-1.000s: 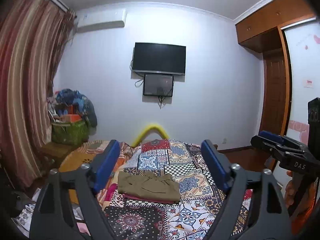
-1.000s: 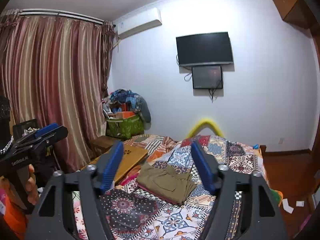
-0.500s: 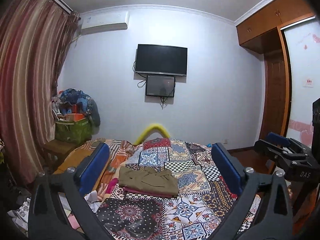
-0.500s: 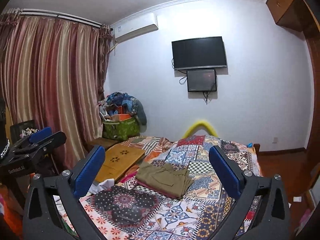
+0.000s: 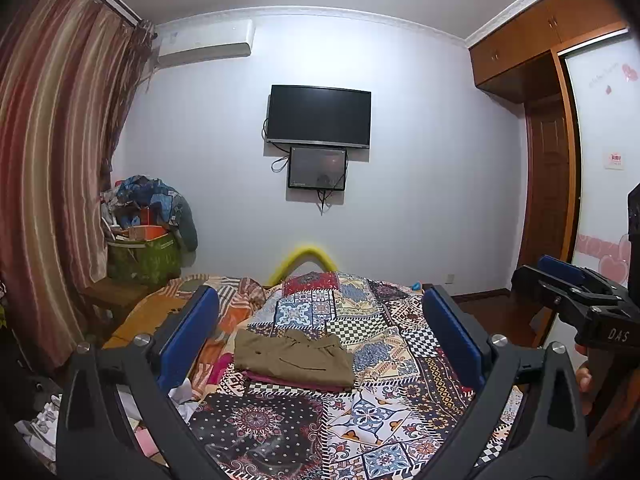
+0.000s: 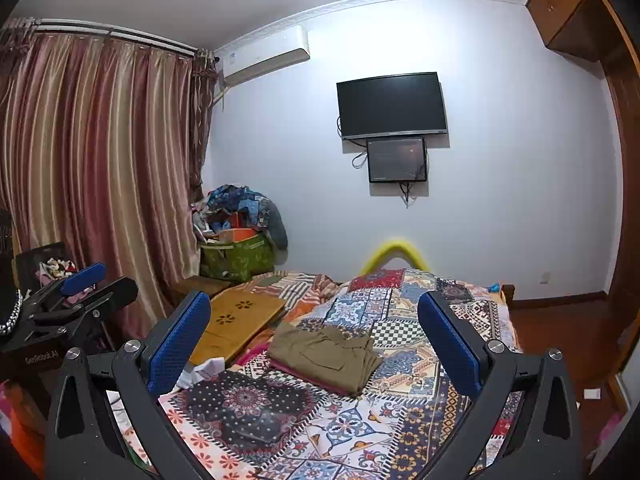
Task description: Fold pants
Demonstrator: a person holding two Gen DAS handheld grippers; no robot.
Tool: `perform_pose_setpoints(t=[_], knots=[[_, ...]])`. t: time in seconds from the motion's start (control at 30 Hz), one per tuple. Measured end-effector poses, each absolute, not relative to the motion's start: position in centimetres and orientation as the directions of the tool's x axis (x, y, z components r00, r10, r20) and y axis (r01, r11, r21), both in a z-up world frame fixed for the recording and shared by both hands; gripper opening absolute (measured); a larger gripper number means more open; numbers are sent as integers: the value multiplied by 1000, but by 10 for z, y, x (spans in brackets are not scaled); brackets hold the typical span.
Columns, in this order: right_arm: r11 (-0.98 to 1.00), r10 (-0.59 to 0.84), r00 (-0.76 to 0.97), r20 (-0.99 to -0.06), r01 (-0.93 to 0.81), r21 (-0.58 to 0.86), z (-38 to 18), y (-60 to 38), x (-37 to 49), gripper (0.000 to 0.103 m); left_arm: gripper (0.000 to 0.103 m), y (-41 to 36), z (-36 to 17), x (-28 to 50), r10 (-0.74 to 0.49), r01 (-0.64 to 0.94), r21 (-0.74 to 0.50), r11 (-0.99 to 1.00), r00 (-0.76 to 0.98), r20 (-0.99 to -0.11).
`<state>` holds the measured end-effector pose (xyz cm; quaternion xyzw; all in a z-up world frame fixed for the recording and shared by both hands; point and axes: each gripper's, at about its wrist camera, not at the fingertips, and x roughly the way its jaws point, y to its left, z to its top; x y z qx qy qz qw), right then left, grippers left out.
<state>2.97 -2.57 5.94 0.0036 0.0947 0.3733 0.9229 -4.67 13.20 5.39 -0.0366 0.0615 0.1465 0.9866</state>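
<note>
The folded olive pants lie on the bed, about midway along its length and nearer its left edge, resting on a thin pink garment whose edge shows under their near side. The bed carries a patchwork quilt of many patterns.

The left tool stands wide, its blue pads well apart with nothing between them but the view of the bed; it hovers short of the pants without touching them. The right tool is equally wide and empty, also clear of the pants.

The left wrist view alone shows the wooden wardrobe and door at the right, and the right tool seen from the side at the right edge, with fingertips of the person's hand on its handle. The right wrist view alone shows the full spread of the striped curtain, a yellow wooden board lying at the bed's left edge, and the left tool seen from the side at the far left.

Both views share the television on the wall with a smaller screen under it, the air conditioner, a green basket heaped with clothes in the corner, and a yellow curved piece beyond the bed's far end
</note>
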Motion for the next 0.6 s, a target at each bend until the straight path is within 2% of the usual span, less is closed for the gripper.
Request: perform_pose_setpoints(t=[0.6], knots=[[726, 686, 705, -180, -682, 94, 61, -31, 29, 103, 103, 137, 49, -40, 275, -288, -72, 955, 950, -146]])
